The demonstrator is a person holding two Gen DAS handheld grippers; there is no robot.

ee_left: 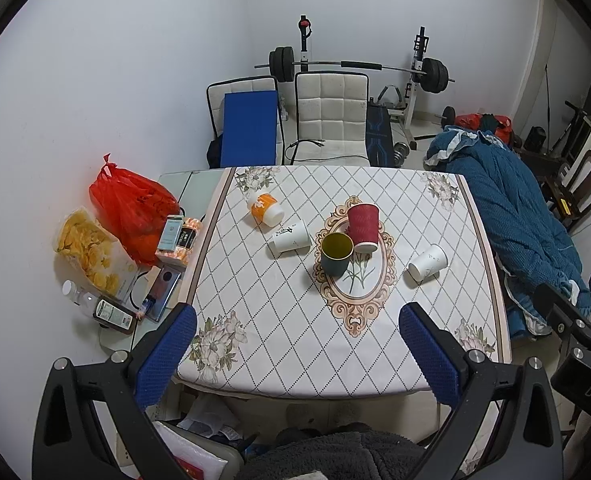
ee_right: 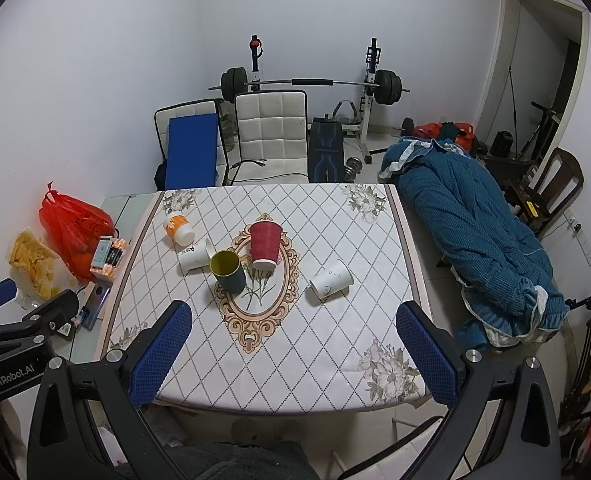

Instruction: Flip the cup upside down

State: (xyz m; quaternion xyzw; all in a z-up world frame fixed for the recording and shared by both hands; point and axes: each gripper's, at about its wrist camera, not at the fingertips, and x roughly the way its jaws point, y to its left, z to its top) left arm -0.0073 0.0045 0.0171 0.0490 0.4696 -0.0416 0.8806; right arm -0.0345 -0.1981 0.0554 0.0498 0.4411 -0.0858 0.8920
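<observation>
Several cups sit on the patterned tablecloth (ee_left: 279, 320). A dark green cup (ee_left: 336, 254) with a yellow inside stands upright, mouth up, near the middle; it also shows in the right wrist view (ee_right: 227, 272). A red ribbed cup (ee_left: 362, 227) stands upside down beside it (ee_right: 265, 246). Two white cups (ee_left: 289, 238) (ee_left: 428, 263) and an orange-and-white cup (ee_left: 265, 210) lie on their sides. My left gripper (ee_left: 297, 356) is open and empty above the near table edge. My right gripper (ee_right: 293, 354) is open and empty, also well short of the cups.
A red plastic bag (ee_left: 129, 208), a bag of chips (ee_left: 89, 254), small boxes, bottles and a phone crowd the glass strip left of the cloth. Two white chairs (ee_left: 329, 116) stand behind the table. A blue quilt (ee_right: 471, 232) lies to the right.
</observation>
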